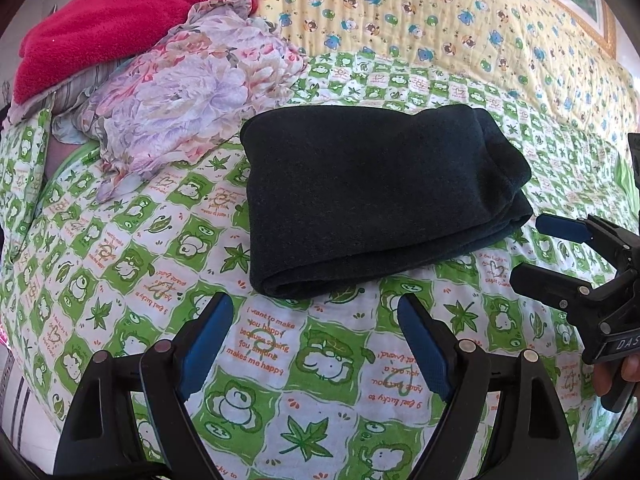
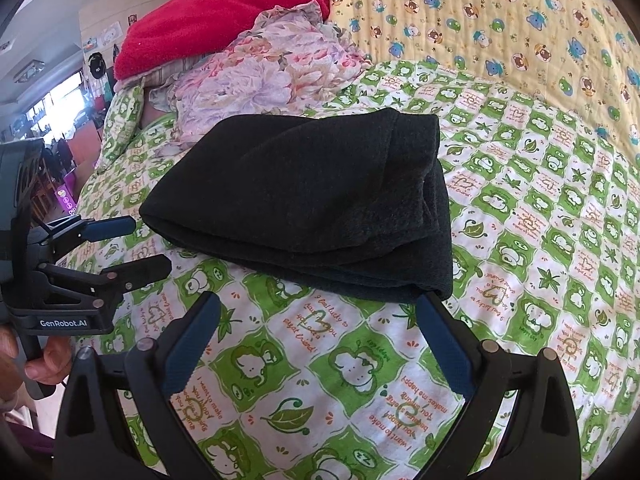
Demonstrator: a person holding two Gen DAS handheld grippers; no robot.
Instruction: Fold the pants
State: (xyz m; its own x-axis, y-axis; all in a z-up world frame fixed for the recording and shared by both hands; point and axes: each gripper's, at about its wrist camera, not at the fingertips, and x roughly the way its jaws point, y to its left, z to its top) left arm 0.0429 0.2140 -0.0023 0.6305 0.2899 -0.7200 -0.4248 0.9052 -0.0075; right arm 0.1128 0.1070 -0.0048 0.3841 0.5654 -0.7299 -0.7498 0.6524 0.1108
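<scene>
Folded dark pants lie on the bed; left gripper and right gripper fingers spread, empty

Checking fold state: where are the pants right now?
Both wrist views show the folded pants flat on the green sheet, just beyond both open grippers, right of the floral cloth.

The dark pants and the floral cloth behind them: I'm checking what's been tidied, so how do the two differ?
The dark pants are plain and near-black; the floral cloth is printed with pink and lilac flowers. The pants lie folded in a flat, neat stack, while the floral cloth sits crumpled in a loose heap. The pants lie alone, whereas the floral cloth lies against a red blanket. Both rest on the green patterned bedsheet.
</scene>
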